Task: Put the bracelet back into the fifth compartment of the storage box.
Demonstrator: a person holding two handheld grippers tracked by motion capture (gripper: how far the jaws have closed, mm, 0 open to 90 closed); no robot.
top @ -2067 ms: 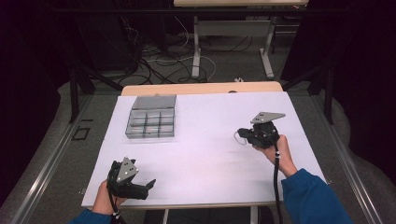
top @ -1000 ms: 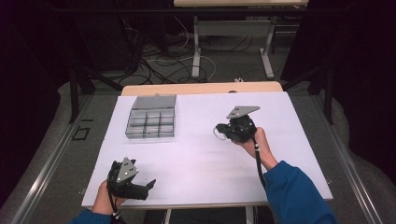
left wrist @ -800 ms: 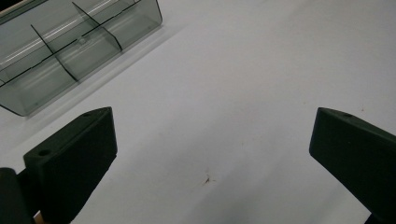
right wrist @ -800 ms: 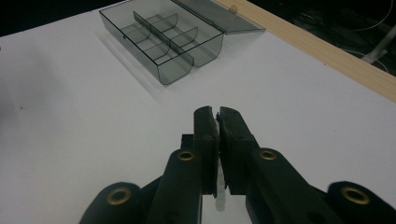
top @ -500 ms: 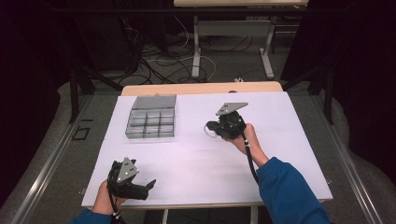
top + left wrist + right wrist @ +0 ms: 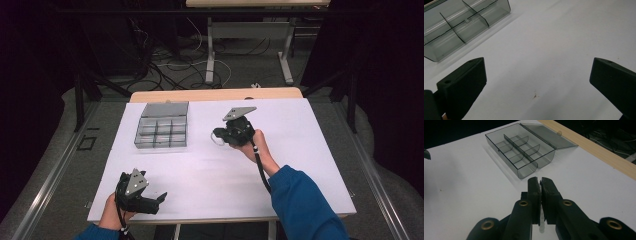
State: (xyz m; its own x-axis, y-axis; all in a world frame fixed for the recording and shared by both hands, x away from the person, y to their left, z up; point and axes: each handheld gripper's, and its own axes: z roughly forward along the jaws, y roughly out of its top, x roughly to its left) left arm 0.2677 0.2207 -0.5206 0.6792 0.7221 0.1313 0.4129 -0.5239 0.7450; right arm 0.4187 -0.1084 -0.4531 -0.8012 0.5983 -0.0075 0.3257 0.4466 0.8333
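The right gripper (image 6: 539,185) is holding its two black jaws pressed together, and something small and pale may be showing low in the slit between them, though that spot is too dim to tell. Just beyond the tips, the smoke-grey transparent plastic organiser box with inner dividers (image 6: 520,151) is sitting open on the white table sheet (image 6: 461,195), its hinged lid (image 6: 549,136) lying flat behind it and every visible compartment bare. Near the table's front edge, the left gripper (image 6: 161,197) is resting with its jaws spread wide over bare sheet, gripping nothing. The sorting appears hardly started: the right gripper is nearing the box, with nothing yet placed inside.
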